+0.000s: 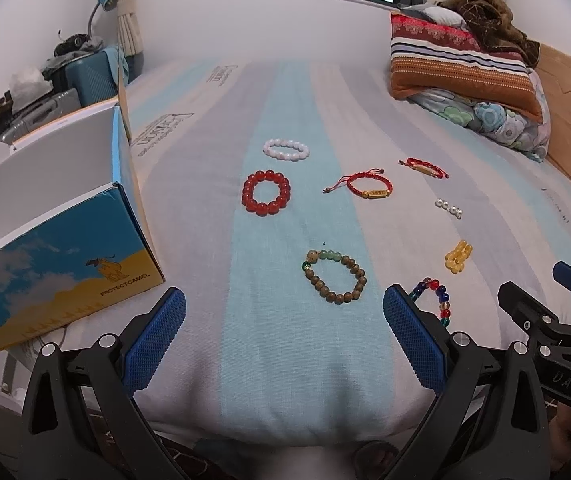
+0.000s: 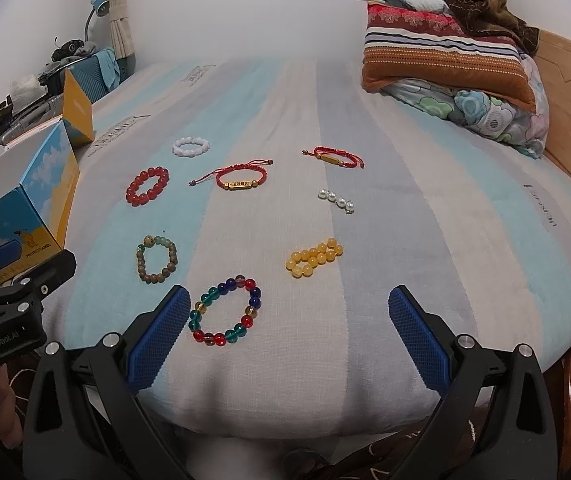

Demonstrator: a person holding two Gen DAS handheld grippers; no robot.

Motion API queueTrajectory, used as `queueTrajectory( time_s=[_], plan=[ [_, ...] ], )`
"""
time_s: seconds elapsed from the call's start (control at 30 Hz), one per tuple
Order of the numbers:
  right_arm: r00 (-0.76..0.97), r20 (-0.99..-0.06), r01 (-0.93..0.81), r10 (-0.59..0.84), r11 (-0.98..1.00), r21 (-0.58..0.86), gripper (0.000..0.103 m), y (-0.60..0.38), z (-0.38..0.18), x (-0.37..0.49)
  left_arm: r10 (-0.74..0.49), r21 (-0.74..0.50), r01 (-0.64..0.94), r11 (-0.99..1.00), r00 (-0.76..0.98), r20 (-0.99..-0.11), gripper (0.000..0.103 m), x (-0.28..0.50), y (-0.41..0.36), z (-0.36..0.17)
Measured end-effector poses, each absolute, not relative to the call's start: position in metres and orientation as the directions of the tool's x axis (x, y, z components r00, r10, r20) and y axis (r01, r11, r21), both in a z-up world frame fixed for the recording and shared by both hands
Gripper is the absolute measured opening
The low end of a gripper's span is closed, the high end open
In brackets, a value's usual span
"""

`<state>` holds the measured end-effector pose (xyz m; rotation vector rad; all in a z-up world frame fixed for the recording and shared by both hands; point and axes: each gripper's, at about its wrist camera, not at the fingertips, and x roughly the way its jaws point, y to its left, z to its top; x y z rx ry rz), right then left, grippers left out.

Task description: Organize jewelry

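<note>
Both claws hover over the near edge of a striped bed point(image 2: 365, 208), each spread wide with nothing between its blue pads. The left claw point(image 1: 284, 332) points toward a brown wooden-bead bracelet point(image 1: 335, 276), with a red bead bracelet point(image 1: 266, 193) and a white bead bracelet point(image 1: 286, 149) farther up the same pale blue stripe. The right claw point(image 2: 289, 328) has a multicoloured glass-bead bracelet point(image 2: 225, 310) lying just beside its left finger, apart from it. Beyond that lie a yellow bead bracelet point(image 2: 314, 258), a short pearl string point(image 2: 336, 200), and two red cord bracelets with gold bars point(image 2: 237, 179) point(image 2: 333, 157). An open blue and yellow box point(image 1: 65, 256) sits at the bed's left edge, and stacked pillows point(image 2: 445, 60) rest at the far right.
</note>
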<state>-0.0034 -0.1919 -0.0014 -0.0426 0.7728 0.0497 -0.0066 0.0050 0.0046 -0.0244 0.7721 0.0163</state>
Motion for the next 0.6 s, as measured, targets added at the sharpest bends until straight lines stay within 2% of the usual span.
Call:
queueTrajectory(
  time_s=[0.6],
  plan=[
    [0.713, -0.701, -0.062, 0.026, 0.998, -0.025, 0.096, -0.1917, -0.0018, -0.0018, -0.001, -0.017, -0.015, 1.000, 0.712, -0.702, 0.097, -0.0056, 0.0021, 0.0039]
  ],
)
